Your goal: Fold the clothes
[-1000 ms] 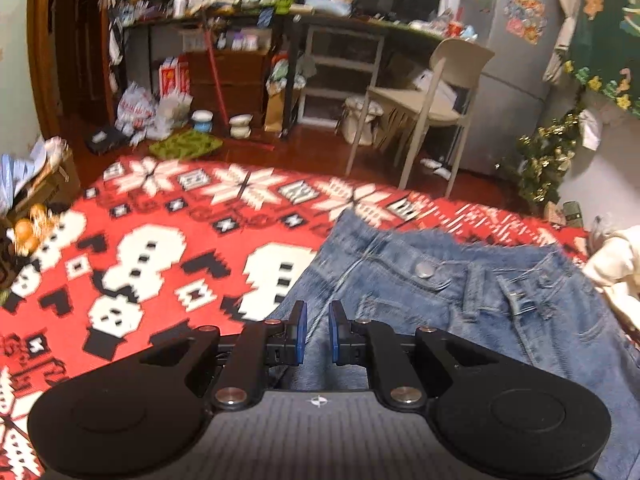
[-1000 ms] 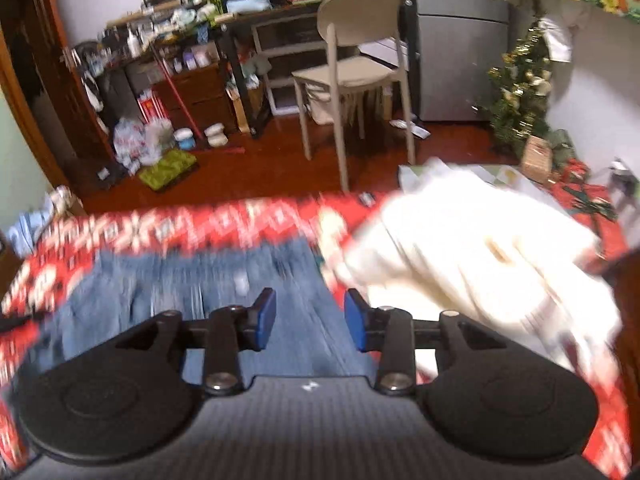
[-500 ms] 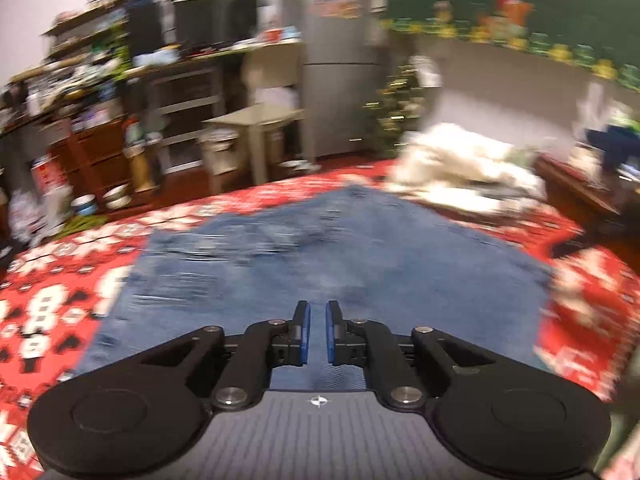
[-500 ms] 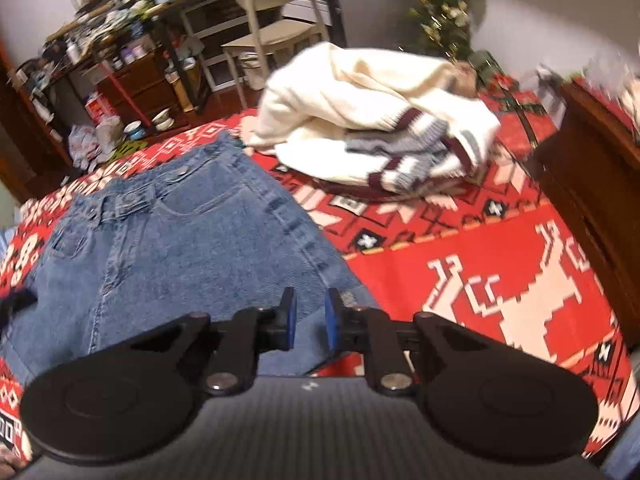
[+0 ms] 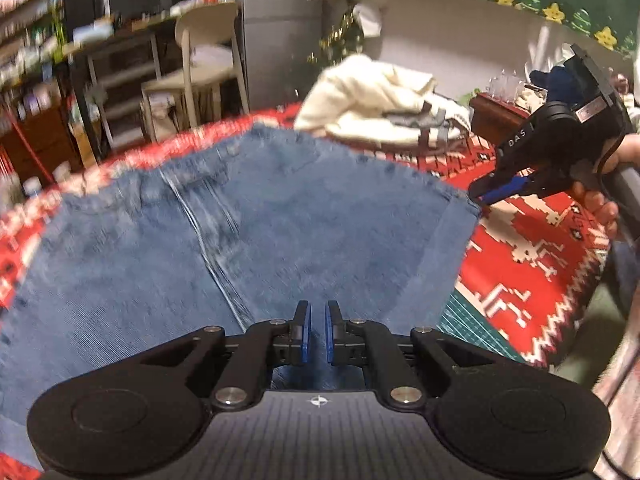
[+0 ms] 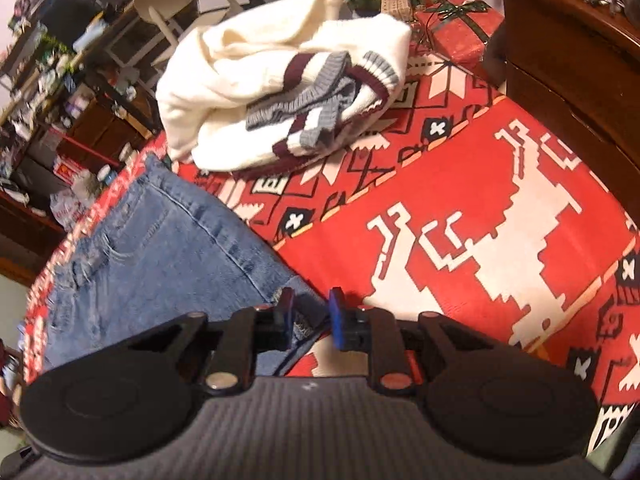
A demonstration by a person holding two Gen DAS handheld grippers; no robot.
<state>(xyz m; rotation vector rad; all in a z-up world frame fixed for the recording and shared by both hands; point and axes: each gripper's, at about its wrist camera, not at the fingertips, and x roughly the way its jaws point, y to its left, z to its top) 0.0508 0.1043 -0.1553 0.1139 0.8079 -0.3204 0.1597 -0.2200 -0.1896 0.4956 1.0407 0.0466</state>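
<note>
My left gripper: jaws nearly pressed together, nothing visibly pinched, poised above near hem of denim skirt, which lies flat on red patterned cloth over worktop. Risk: closing here nips top layer only; fold drags crooked. My right gripper: jaws narrowly spread, just reopening, straddling skirt's right near corner, pads not yet pressing. Risk: corner slips out, or cloth beneath gets caught. Far right: cream sweater, well apart from skirt.
</note>
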